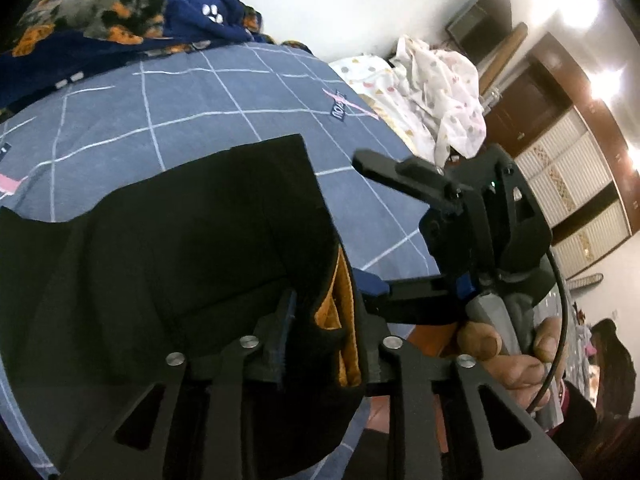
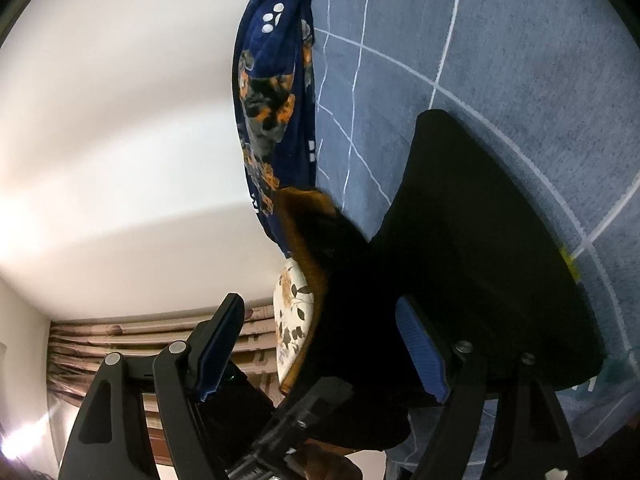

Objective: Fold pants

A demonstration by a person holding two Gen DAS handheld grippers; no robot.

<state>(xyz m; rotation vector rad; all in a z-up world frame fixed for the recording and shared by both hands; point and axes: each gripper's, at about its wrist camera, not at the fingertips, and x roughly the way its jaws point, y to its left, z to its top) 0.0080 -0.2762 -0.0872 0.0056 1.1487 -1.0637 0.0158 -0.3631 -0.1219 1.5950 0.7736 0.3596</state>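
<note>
1. The black pants [image 1: 180, 240] lie on the blue checked bedsheet [image 1: 200, 96]; their orange-lined edge [image 1: 344, 320] runs up between the left gripper [image 1: 326, 344] fingers.
2. The left jaws stand narrow around that bunched fold; whether the pads press it, I cannot tell.
3. The right gripper [image 2: 320, 356] gapes wide, gripping nothing; the pants [image 2: 480, 260] lie beyond and under its right finger [image 2: 420, 356].

Left hand-held gripper [image 1: 320, 336] clamps black pants [image 1: 180, 248] on bedsheet [image 1: 200, 100].
</note>
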